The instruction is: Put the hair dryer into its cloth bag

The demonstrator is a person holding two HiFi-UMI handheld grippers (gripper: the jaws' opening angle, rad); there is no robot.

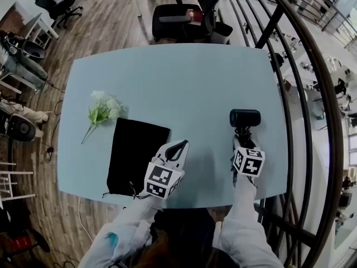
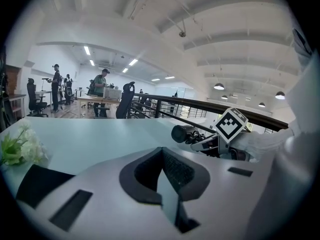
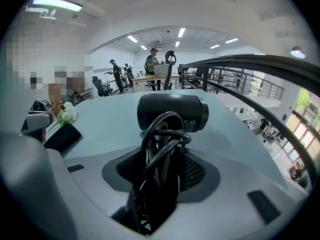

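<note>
The black hair dryer (image 1: 245, 118) is at the right of the table, its barrel lying crosswise. My right gripper (image 1: 242, 137) is shut on its handle, which has the cord wound round it. In the right gripper view the barrel of the hair dryer (image 3: 172, 111) fills the space just past the gripper (image 3: 162, 151). The black cloth bag (image 1: 135, 155) lies flat left of centre, its drawstring at the near edge. My left gripper (image 1: 179, 147) is shut with nothing in it, just right of the bag. The left gripper view shows the gripper (image 2: 162, 154), a corner of the bag (image 2: 35, 184) and the hair dryer (image 2: 182, 133).
A sprig of white flowers (image 1: 102, 110) lies beyond the bag's left corner on the pale blue table (image 1: 184, 82). A curved black railing (image 1: 301, 94) runs along the table's right side. An office chair (image 1: 184, 18) stands behind the far edge. People stand far off in the room.
</note>
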